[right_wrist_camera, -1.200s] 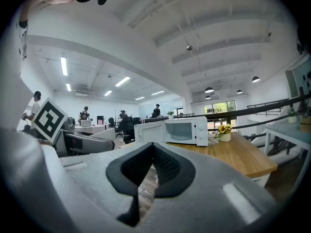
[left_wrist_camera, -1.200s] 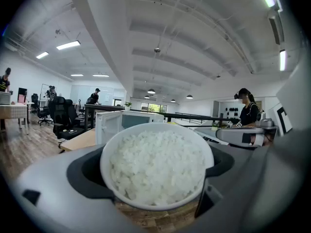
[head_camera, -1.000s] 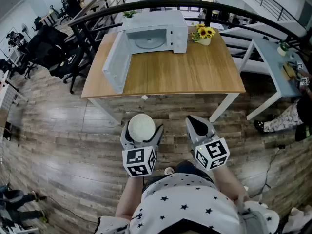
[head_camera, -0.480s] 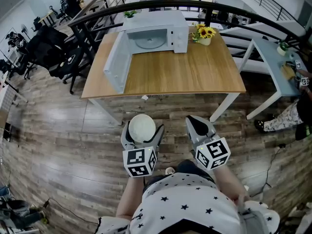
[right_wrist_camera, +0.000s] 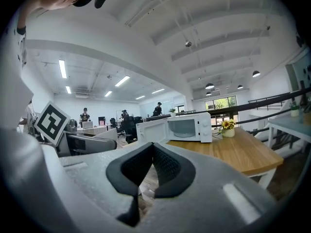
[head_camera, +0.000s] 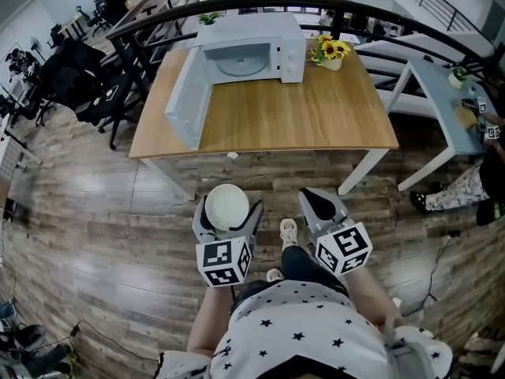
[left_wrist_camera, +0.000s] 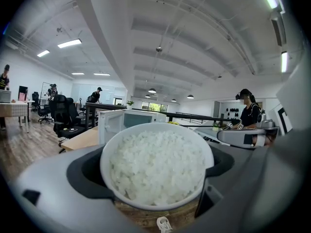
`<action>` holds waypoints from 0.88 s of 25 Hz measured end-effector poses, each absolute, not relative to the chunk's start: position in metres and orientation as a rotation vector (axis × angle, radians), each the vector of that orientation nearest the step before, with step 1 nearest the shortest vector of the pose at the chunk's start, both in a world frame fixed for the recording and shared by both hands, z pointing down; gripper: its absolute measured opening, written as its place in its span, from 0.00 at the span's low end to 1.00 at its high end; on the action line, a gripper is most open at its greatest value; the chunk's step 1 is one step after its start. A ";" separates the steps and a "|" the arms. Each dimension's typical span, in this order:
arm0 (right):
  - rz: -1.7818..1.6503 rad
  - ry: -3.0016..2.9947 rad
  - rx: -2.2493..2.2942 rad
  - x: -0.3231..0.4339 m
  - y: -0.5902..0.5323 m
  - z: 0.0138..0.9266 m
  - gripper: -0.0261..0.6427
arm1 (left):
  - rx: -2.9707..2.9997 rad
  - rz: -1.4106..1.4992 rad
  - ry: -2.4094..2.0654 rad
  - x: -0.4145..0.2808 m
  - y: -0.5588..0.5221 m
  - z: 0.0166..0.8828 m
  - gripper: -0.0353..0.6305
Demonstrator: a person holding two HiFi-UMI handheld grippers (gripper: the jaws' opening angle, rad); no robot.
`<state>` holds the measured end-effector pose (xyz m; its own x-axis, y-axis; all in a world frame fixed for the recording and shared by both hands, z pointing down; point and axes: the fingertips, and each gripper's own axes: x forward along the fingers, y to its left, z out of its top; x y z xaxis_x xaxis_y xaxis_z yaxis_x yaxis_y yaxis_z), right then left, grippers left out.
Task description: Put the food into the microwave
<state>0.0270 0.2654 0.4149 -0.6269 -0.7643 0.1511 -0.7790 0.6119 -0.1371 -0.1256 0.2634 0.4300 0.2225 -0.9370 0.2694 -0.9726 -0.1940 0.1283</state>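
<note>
The left gripper (head_camera: pixel 228 215) fingers clasp a white bowl (left_wrist_camera: pixel 109 179) — its rice (left_wrist_camera: pixel 156 165) plain only in the left gripper view — well short of the open microwave (head_camera: pixel 248 52) on the desk (head_camera: pixel 316 117); the right gripper (head_camera: pixel 319 205) fingers are clenched, empty.

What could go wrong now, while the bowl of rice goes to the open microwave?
1. Only the left gripper holds the bowl of rice, which is filled nearly to the rim; a tilt might spill rice or let it slip.
2. The microwave door stands wide open over the table's left part; the bowl could knock it going in.
</note>
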 end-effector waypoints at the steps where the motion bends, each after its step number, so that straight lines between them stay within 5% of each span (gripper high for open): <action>1: 0.293 -2.750 1.323 0.027 0.263 0.415 0.05 | 2.230 0.190 -1.796 -0.125 0.261 0.430 0.86; 22: 0.250 -2.753 1.292 0.016 0.139 0.410 0.05 | 2.233 0.197 -1.796 -0.130 0.145 0.431 0.87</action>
<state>0.0164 0.1390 0.4104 -0.6379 -0.7552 0.1507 -0.7700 0.6286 -0.1096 -0.1297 0.1451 0.4307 0.2230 -0.9365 0.2708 -0.9729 -0.1963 0.1222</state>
